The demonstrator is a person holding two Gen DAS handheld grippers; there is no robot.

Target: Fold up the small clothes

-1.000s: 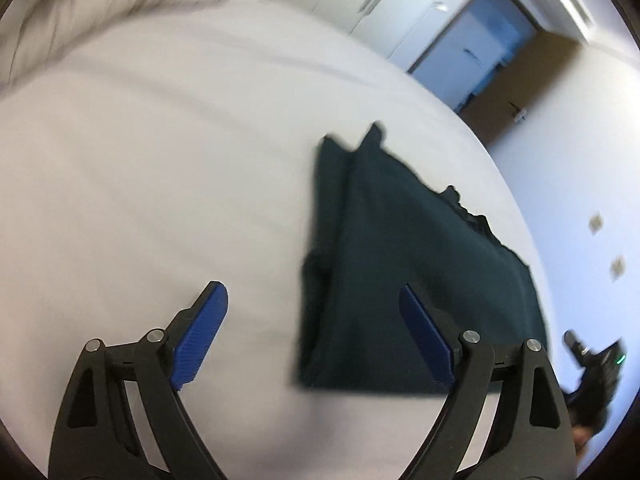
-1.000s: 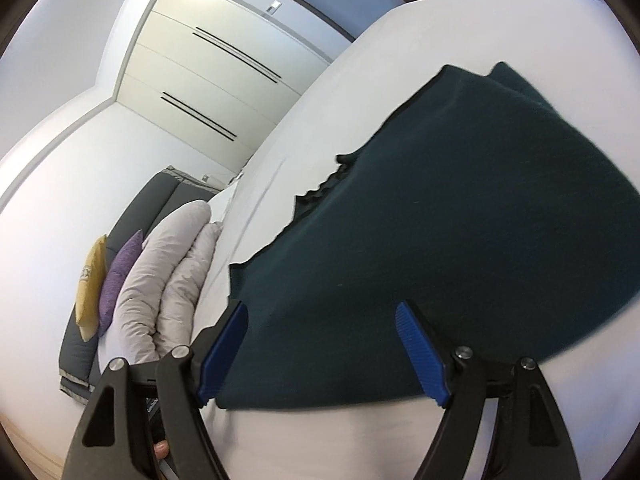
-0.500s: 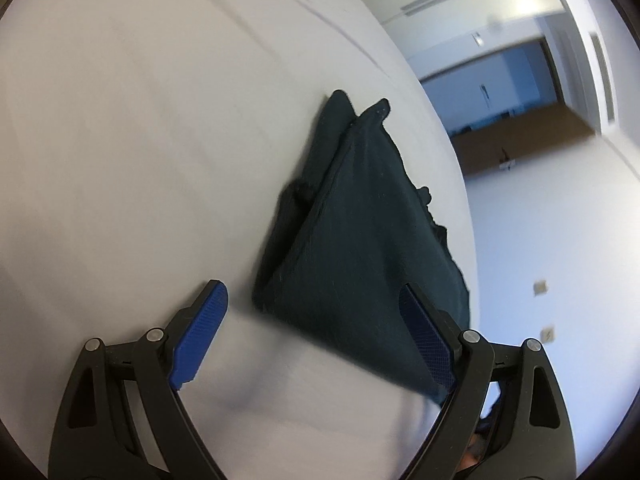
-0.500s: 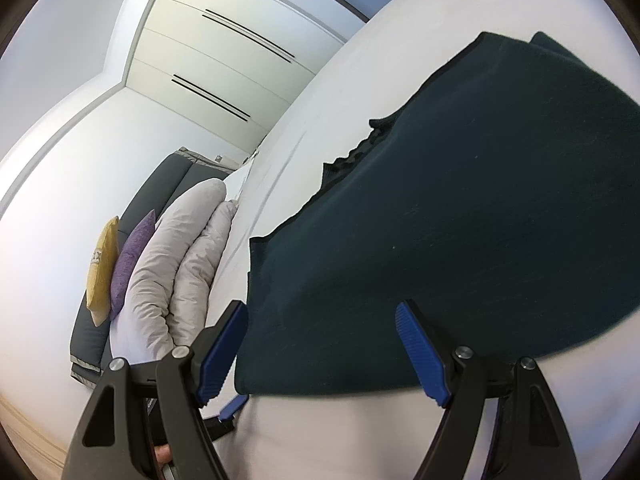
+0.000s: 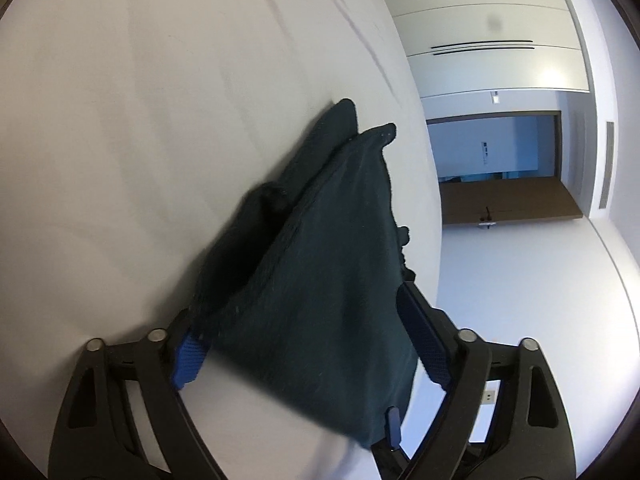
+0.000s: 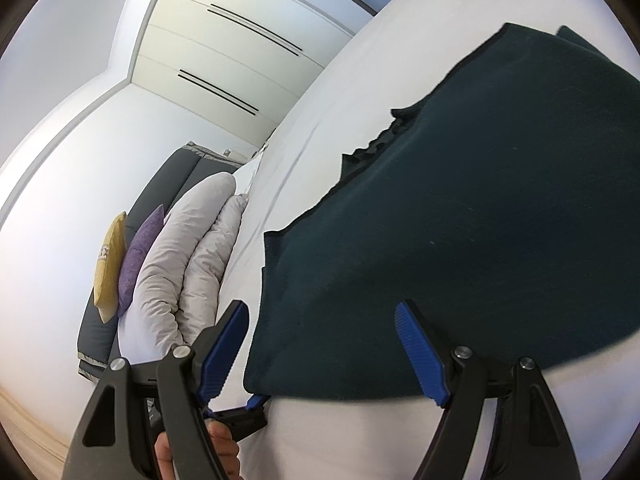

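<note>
The left gripper is closing now, its blue pads either side of the near edge of the dark green garment, the cloth sitting between the jaws; whether the pads already press on it cannot be told. Over on the other side, the right gripper stands spread wide, nothing pinched, its blue fingers hovering over the same garment's near hem. In the right wrist view the left gripper pokes in at the bottom, a person's hand wrapped around it.

The garment is a deep teal-green knit, folded into a thick, roughly rectangular pad with layers showing at its side and a wavy, ruffled edge at its side. It lies flat on the white bed sheet, close to the bed's edge. Beyond it: a rolled pale duvet, a purple cushion, a yellow cushion, white wardrobe doors and a brown door.
</note>
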